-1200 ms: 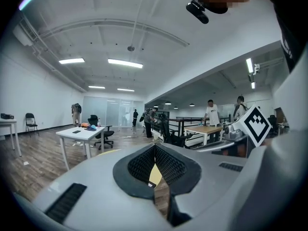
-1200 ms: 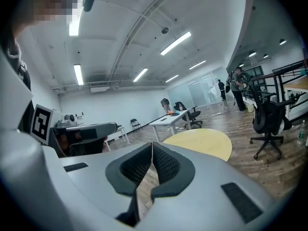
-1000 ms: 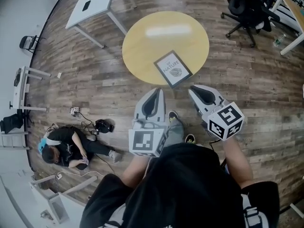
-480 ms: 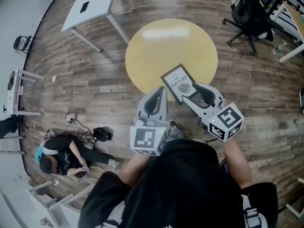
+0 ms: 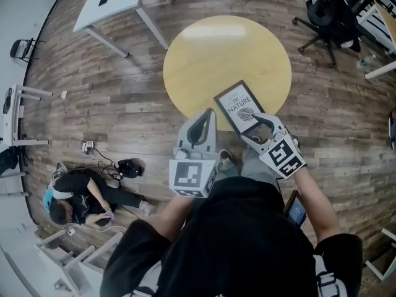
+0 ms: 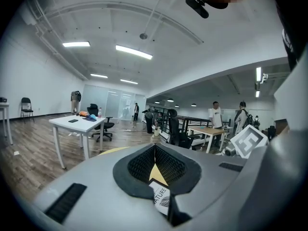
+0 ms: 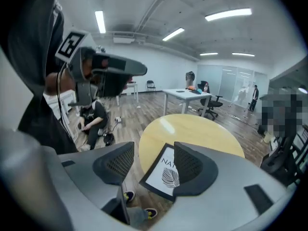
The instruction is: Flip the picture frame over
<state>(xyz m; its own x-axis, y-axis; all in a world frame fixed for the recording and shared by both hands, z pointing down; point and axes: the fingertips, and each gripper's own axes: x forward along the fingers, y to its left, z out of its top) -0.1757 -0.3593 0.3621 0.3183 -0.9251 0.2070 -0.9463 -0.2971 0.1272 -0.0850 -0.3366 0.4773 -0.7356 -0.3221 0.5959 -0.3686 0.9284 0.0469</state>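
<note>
The picture frame (image 5: 241,106) has a black border and a white print of a leaf with lettering. It lies face up at the near edge of the round yellow table (image 5: 210,54). My right gripper (image 5: 258,124) hangs over the frame's near corner. Its jaws have just been opening and stand wide apart. In the right gripper view the frame (image 7: 162,173) shows in the gap between the pads (image 7: 117,161), which do not press on it. My left gripper (image 5: 207,117) is at the table's near edge, left of the frame, shut and empty. Through its jaws a sliver of the frame (image 6: 161,199) shows.
A white desk (image 5: 111,2) stands at the back left and an office chair (image 5: 331,8) at the back right. A person (image 5: 77,197) sits on the wooden floor at the left beside cables. Several people (image 6: 215,117) stand far off by other desks.
Both grippers have moved forward to the table's near edge. The right one has sunk and rolled over the frame's near corner, and its jaws have spread apart. The left stays shut.
</note>
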